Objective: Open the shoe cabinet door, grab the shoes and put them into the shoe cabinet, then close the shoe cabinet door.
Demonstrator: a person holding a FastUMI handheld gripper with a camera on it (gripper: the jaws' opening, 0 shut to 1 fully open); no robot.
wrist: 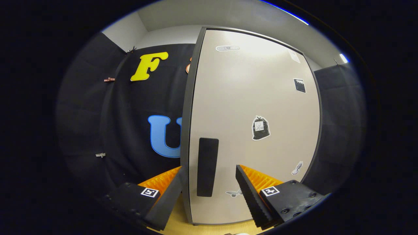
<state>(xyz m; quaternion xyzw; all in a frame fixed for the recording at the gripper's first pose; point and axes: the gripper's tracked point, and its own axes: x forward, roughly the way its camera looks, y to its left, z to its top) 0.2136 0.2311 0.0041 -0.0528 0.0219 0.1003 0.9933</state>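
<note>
We see the cabinet door (254, 107) as a smooth, matt panel with a faint sheen at twelve o'clock, edged in a darker smooth trim. Its handle (207, 167) looks matt, likely plastic. Glossy paper-like stickers (260, 128) dot the panel. The gripper (209, 192), fingers spread either side of the handle, has ribbed pads (249, 192) and matt plastic housings. At six o'clock the floor (179, 218) looks like smooth wood.

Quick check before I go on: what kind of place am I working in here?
Likely a staged recording booth, not a home: black cloth wall behind, a freestanding pale shoe cabinet door with stickers and a dark handle, wooden floor. The hand-held gripper is open, fingers straddling the handle.
</note>
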